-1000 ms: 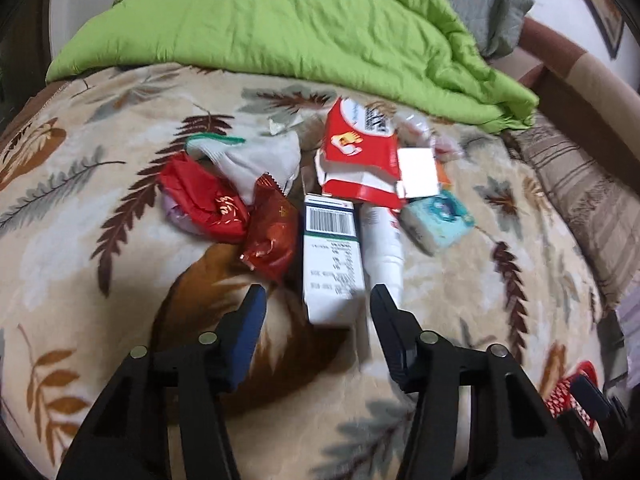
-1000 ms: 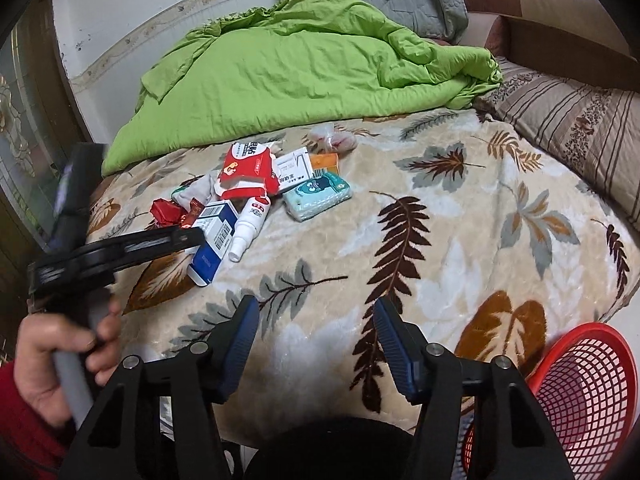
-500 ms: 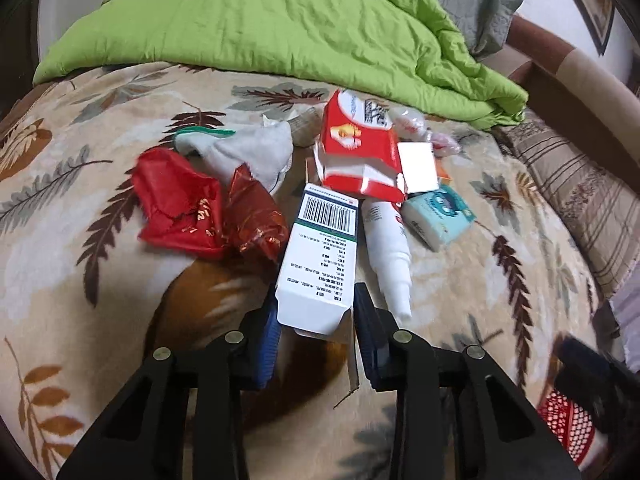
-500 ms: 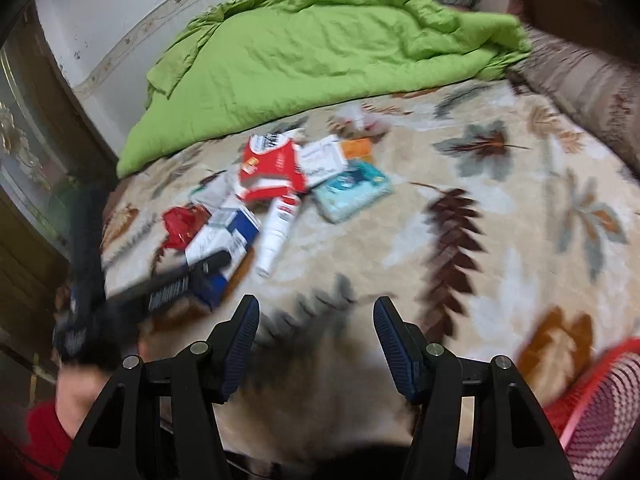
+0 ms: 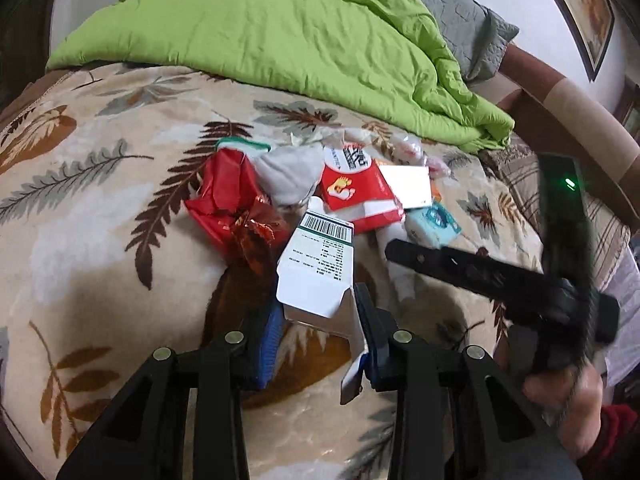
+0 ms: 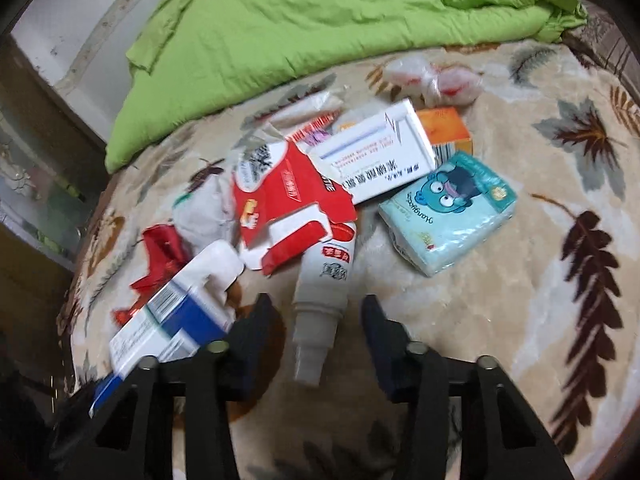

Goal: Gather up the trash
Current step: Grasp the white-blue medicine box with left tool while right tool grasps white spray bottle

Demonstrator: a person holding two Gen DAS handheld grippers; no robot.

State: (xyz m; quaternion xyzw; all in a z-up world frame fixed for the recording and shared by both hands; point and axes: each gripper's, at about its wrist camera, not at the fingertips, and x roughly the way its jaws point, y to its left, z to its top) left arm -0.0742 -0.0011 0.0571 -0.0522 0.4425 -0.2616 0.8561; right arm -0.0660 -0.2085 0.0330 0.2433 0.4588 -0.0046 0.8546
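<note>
My left gripper (image 5: 320,320) is shut on the near end of a white-and-blue barcode box (image 5: 316,268), which tilts up off the leaf-patterned blanket (image 5: 100,260). In the right wrist view the same box (image 6: 180,308) sits at lower left. My right gripper (image 6: 318,312) straddles the nozzle end of a white spray bottle (image 6: 324,280). Its jaws are closing, and small gaps still show between the pads and the bottle. Beyond lie a torn red carton (image 6: 288,200), a white medicine box (image 6: 376,156), an orange box (image 6: 444,128), a teal tissue pack (image 6: 448,212) and red foil wrappers (image 6: 160,256).
A green duvet (image 6: 320,20) is heaped along the far side of the bed, and clear plastic wrappers (image 6: 432,76) lie at its edge. A grey pillow (image 5: 460,32) and a brown headboard (image 5: 560,92) are at the right. A person's hand (image 5: 560,392) holds the right gripper.
The left gripper shut on the barcode box and raised its near end. The right gripper swung in from the bed's edge over the pile, and its jaws narrowed around the spray bottle.
</note>
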